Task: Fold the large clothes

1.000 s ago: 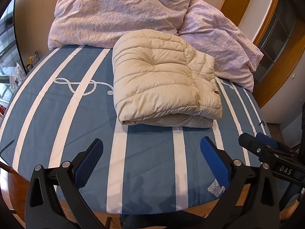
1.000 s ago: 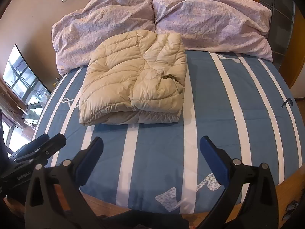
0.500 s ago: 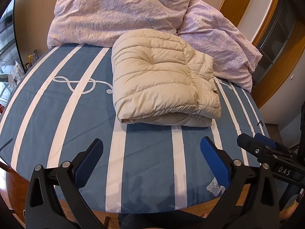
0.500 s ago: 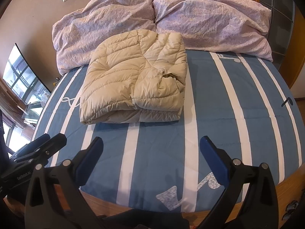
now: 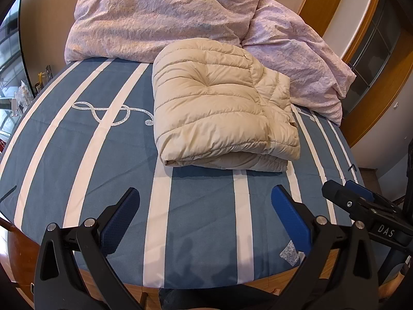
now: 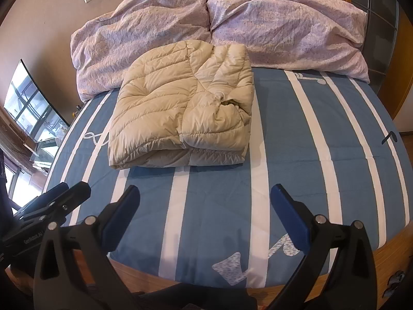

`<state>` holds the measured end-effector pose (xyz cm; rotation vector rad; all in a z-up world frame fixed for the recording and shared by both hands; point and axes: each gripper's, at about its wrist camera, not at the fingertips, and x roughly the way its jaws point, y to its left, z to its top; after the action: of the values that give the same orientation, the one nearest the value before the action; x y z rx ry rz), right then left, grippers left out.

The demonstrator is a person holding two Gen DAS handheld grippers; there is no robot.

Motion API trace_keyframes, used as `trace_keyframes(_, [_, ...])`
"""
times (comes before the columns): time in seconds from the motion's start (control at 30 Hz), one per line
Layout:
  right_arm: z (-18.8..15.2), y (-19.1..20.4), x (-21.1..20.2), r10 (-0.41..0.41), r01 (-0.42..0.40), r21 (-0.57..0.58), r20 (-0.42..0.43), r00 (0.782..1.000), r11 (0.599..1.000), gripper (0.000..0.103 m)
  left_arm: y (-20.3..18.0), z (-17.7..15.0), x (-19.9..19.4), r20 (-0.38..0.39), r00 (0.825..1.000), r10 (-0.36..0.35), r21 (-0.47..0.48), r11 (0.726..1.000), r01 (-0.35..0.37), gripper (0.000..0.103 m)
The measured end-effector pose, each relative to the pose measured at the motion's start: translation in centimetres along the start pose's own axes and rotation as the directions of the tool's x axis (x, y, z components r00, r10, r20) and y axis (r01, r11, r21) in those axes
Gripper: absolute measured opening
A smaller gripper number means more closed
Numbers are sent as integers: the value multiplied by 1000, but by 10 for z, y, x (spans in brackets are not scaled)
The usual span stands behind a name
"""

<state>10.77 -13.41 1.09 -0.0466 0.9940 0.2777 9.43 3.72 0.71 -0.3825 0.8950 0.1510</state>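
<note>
We are holding left gripper and right gripper at frame bottom, both with jaws spread wide, gripping nothing. Folded beige puffer jacket is lying frame centre on striped blue bedspread, ahead of both, neither clearly nearer. Quilted, puffy, slippery-looking bundle; long axis hard to tell.

From my feed, the cream quilted puffer jacket sits folded into a thick, puffy bundle mid-bed, its far edge touching the pillows.
</note>
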Motion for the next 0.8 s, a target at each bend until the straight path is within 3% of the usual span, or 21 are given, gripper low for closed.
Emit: trace_keyframes(0.8, [2,-1,8,-5,5,13,-12,1000,1000,101,-1,0,3,-3,1000,-1,-2,1000,1,102])
